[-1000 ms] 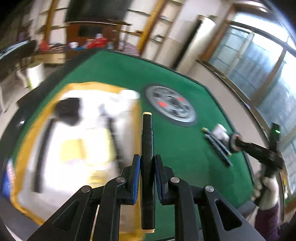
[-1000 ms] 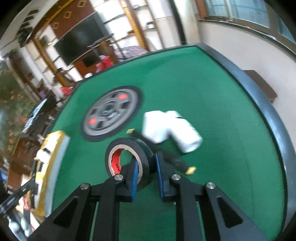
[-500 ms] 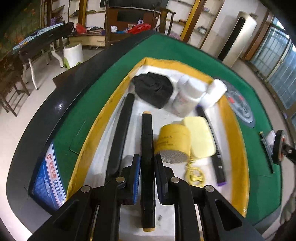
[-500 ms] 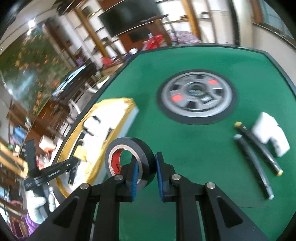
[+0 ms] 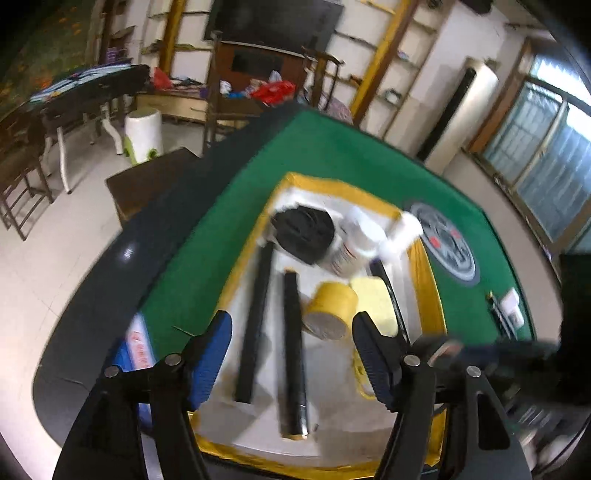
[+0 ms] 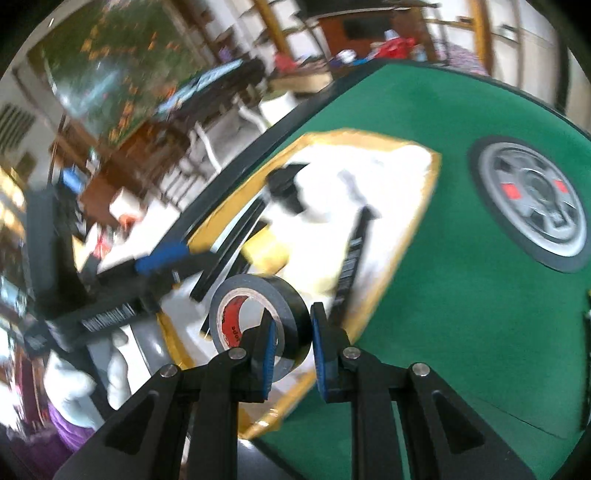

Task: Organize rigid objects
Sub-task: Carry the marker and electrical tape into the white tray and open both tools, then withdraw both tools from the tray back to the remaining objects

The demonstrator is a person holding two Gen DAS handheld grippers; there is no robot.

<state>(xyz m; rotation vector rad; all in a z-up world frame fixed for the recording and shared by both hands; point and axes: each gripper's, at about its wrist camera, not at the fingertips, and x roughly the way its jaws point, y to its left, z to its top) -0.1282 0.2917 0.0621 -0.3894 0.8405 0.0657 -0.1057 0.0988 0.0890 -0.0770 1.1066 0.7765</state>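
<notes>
The left tongs (image 5: 291, 354) stand wide and their jaws are opening; the blue pads touch nothing. Between them, lower centre of the left wrist view, a slim black rod with a yellowish tip (image 5: 293, 354) lies free on the tray floor, clear of both pads. A second, flatter black bar (image 5: 255, 325) lies just to its left, roughly parallel.

The right tongs (image 6: 291, 343) are clenched on a roll of black tape (image 6: 258, 314), pads pressing its sides. The roll has a glossy black band and a red-printed inner core, and hangs over the near corner of the tray in the lower centre of the right wrist view.

The tray (image 5: 236, 266) is shallow, white inside, with a yellow rim. It holds a black ribbed round object (image 5: 304, 234) at its far end, white bottles (image 5: 354, 240) beside that, a yellow cylinder with a grey end (image 5: 330, 310), a pale yellow block (image 5: 373, 306) touching it, and a thin dark stick (image 5: 391, 295) along the right side.

The counter (image 5: 332, 155) is covered in green felt with a dark smooth edge; a grey wheel-like printed disc (image 5: 447, 243) sits at the right. Further right, a small white object and dark sticks (image 5: 508, 314) lie on the felt.

Beyond, the room shows a tiled floor, a dark television (image 5: 269, 18) on the wall at the top, wooden shelves, and windows at upper right. A white-gloved hand (image 6: 92, 376) with a purple sleeve appears at the lower left of the right wrist view.
</notes>
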